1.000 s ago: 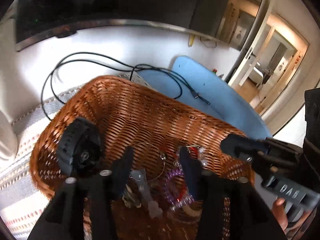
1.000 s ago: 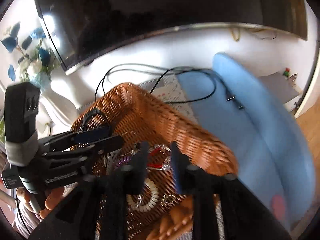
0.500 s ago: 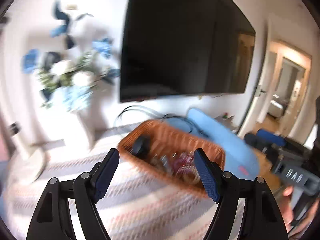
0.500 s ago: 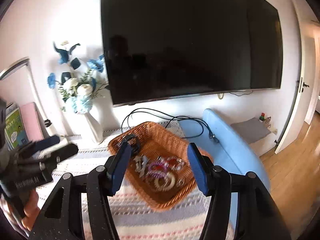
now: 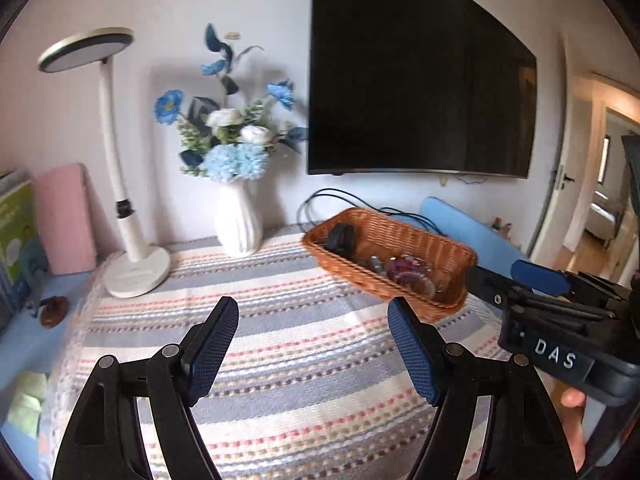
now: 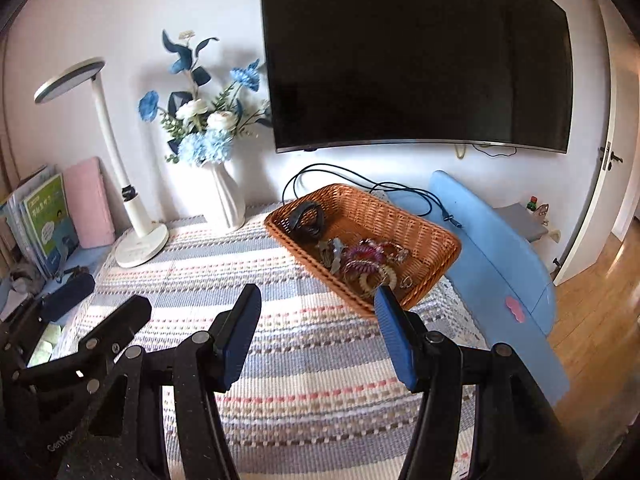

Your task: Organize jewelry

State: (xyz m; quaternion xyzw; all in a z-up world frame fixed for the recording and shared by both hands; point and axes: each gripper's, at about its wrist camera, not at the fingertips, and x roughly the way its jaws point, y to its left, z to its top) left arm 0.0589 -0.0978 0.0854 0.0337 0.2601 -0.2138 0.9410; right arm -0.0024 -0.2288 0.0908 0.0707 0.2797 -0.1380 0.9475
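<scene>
A brown wicker basket (image 5: pixel 432 240) (image 6: pixel 404 216) stands on the striped cloth at the far right. It holds a black band (image 6: pixel 306 222), a grey clip (image 6: pixel 335 258) and a heap of coiled bracelets and rings (image 6: pixel 370 266) (image 5: pixel 408 272). My left gripper (image 5: pixel 312 320) is open and empty, well short of the basket, above the cloth. My right gripper (image 6: pixel 318 312) is open and empty, just in front of the basket's near corner. It also shows at the right edge of the left wrist view (image 5: pixel 560 312).
The striped cloth (image 6: pixel 304 364) covers the table. A white vase of blue flowers (image 6: pixel 224 196), a white desk lamp (image 6: pixel 140 240), a pink case (image 6: pixel 88 204) and books (image 6: pixel 44 220) stand at the back left. A TV (image 6: pixel 416 52) hangs behind; black cables (image 6: pixel 340 172) and a blue board (image 6: pixel 496 256) lie right.
Both grippers have pulled back and up from inside the basket to over the cloth. Their jaws have opened wide. The jewelry stays in the basket.
</scene>
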